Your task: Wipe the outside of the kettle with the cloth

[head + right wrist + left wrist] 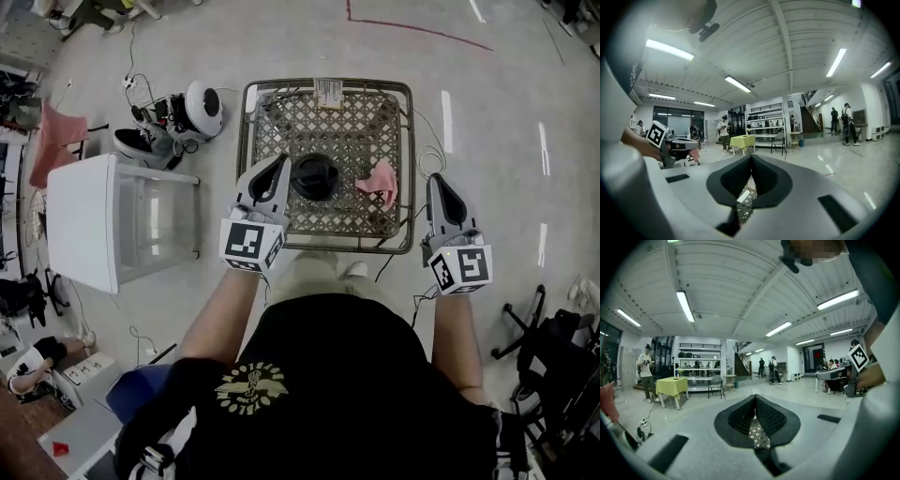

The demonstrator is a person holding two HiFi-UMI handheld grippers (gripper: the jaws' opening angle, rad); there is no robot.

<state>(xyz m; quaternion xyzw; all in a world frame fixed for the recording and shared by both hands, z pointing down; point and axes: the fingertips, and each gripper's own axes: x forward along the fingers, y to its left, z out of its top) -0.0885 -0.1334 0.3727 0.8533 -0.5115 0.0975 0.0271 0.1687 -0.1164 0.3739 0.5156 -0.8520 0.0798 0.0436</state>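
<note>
Pale speckled floor fills a big open hall, and a low worktop (246, 131) with a woven lattice top stands right in front of the person. The black kettle (314, 176) sits near the middle of it. The pink cloth (380, 182) lies crumpled just to the kettle's right, apart from it. A white cabinet (94, 220) stands off to the left.

The left tool (278, 164) is held over the near left part of the worktop, close beside the kettle. Its jaws are together with nothing between them (754, 399). The right tool (437, 180) hangs just off the worktop's right edge, near the cloth, and its jaws are also pressed together and empty (751, 159).

The wiping has not begun, so the cloth probably has to be picked up first. The right tool is the nearer one. It should spread its jaws, come in over a raised fold and pinch a good bunch, so that enough cloth hangs free to wrap against the kettle's side. The left tool could steady the kettle so it does not slide on the lattice.

The kettle shows only from above, so its handle, spout and side walls are hard to make out. Both gripper views look out level across the hall. They catch only a sliver of lattice below the jaws, and neither kettle nor cloth.
</note>
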